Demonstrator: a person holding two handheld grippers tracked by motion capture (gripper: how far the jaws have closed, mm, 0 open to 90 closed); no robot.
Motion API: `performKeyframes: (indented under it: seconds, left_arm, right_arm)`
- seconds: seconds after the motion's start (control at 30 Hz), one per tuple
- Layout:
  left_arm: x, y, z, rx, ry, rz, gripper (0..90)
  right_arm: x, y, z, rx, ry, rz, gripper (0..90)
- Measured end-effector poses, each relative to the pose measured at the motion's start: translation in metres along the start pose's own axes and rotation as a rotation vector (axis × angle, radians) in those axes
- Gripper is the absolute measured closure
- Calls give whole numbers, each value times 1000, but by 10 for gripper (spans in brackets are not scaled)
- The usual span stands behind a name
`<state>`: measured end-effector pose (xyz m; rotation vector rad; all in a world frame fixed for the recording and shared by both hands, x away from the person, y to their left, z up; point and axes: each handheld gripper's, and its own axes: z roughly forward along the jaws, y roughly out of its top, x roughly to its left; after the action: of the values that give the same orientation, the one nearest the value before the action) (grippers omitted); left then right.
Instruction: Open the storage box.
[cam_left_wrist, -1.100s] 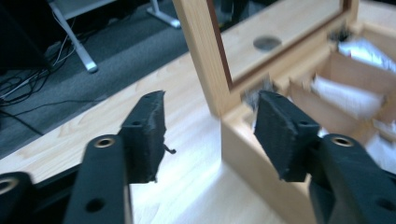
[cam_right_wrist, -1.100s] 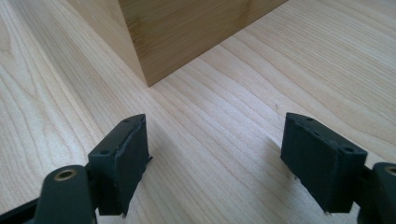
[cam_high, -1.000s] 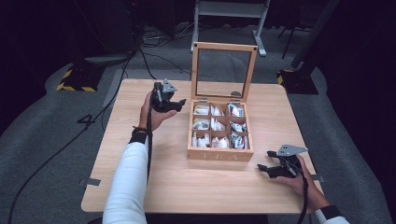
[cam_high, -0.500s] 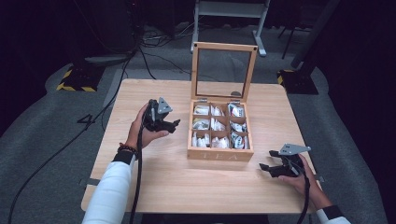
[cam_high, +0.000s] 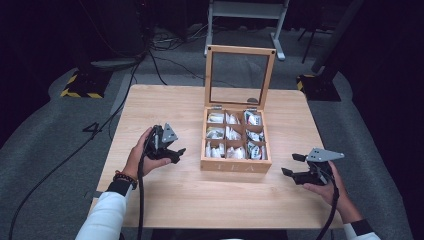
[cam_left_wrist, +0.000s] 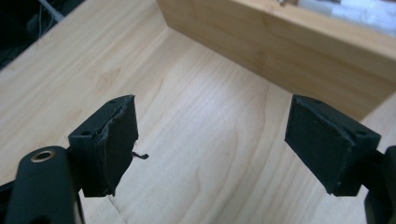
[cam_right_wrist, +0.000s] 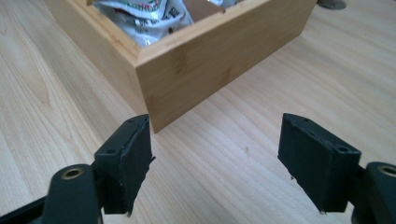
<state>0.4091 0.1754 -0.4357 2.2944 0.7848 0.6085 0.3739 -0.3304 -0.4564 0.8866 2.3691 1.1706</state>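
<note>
A wooden tea box (cam_high: 235, 165) stands mid-table with its glass lid (cam_high: 239, 77) upright. Its compartments hold white tea bags (cam_high: 232, 134). My left gripper (cam_high: 179, 154) rests low on the table just left of the box, open and holding nothing. In the left gripper view the box wall (cam_left_wrist: 289, 42) runs across the top beyond the gripper (cam_left_wrist: 212, 144). My right gripper (cam_high: 290, 164) sits near the front right of the table, open and holding nothing. In the right gripper view the box corner (cam_right_wrist: 187, 70), with tea bags (cam_right_wrist: 149, 14) inside, lies just ahead of the gripper (cam_right_wrist: 215, 158).
The light wooden table (cam_high: 210, 200) has bare surface in front of the box and on both sides. Cables (cam_high: 125, 75) and a metal stand (cam_high: 245, 15) lie on the dark floor behind. Yellow-black striped feet (cam_high: 80, 90) sit at the far left.
My left gripper has come down and back from beside the box's rear-left toward the front-left of the table. The right gripper has stayed in place.
</note>
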Motion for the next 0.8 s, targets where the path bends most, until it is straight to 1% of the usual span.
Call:
performKeyframes:
  seconds: [0.03,0.07,0.1,0.17,0.2,0.23,0.27,0.3,0.33,0.37,0.4,0.43,0.47,0.5,0.53,0.57,0.6,0.63,0.67,0.7,0.73,0.77,0.8]
  left_arm:
    - [-1,-4,-1,6,-2,-2,174]
    - [-2,-11,-2,11,-2,-15,174]
    - [-2,-11,-2,11,-2,-15,174]
    - [-5,-20,-3,17,14,-19,174]
    - [-8,-28,-3,44,20,-13,174]
    - [-8,-28,-3,44,20,-13,173]
    - [-11,-34,-5,54,33,1,173]
    - [-12,-36,-5,55,35,0,174]
    - [-13,-39,-7,59,30,-9,174]
    - [-13,-39,-7,59,30,-9,173]
    - [-14,-41,-8,65,15,-20,173]
    - [-14,-43,-9,71,4,-27,174]
    - [-15,-45,-13,74,1,-28,174]
    - [-15,-45,-13,74,1,-28,174]
    - [-14,-47,-15,72,1,-37,174]
    - [-15,-51,-16,56,32,-37,174]
    - [-17,-53,-16,61,53,-21,175]
    - [-18,-55,-15,75,47,-12,177]
    - [-17,-56,-15,89,30,-14,172]
    - [-17,-56,-15,89,30,-14,173]
    - [-19,-61,-16,73,7,-43,174]
    - [-19,-61,-16,73,7,-43,170]
    - [-22,-63,-16,66,25,-35,170]
  right_arm:
    - [-1,5,-5,-15,-1,-2,266]
    - [-1,7,-7,-26,2,4,268]
    - [-2,9,-8,-32,1,5,272]
    - [-2,13,-10,-40,-4,3,274]
    - [-3,19,-13,-53,-7,-6,277]
    - [-3,19,-13,-53,-7,-6,277]
    - [-2,26,-15,-63,-6,-8,282]
    - [-2,30,-15,-67,-4,-12,285]
    - [-1,33,-15,-71,-3,-14,288]
    - [-1,33,-15,-71,-3,-14,288]
    - [0,38,-14,-78,-4,-17,293]
    - [1,42,-13,-81,0,-21,300]
    - [5,50,-10,-89,8,-37,337]
    - [5,50,-10,-89,8,-37,337]
    - [8,54,-8,-89,13,-46,346]
    - [13,62,-2,-91,21,-61,359]
    - [16,66,1,-93,32,-63,361]
    - [18,70,5,-91,42,-68,362]
    - [22,75,9,-84,47,-77,363]
    - [22,75,9,-84,47,-77,363]
    - [28,83,17,-75,56,-90,370]
    - [30,86,20,-72,66,-92,374]
    - [30,86,20,-72,66,-92,374]
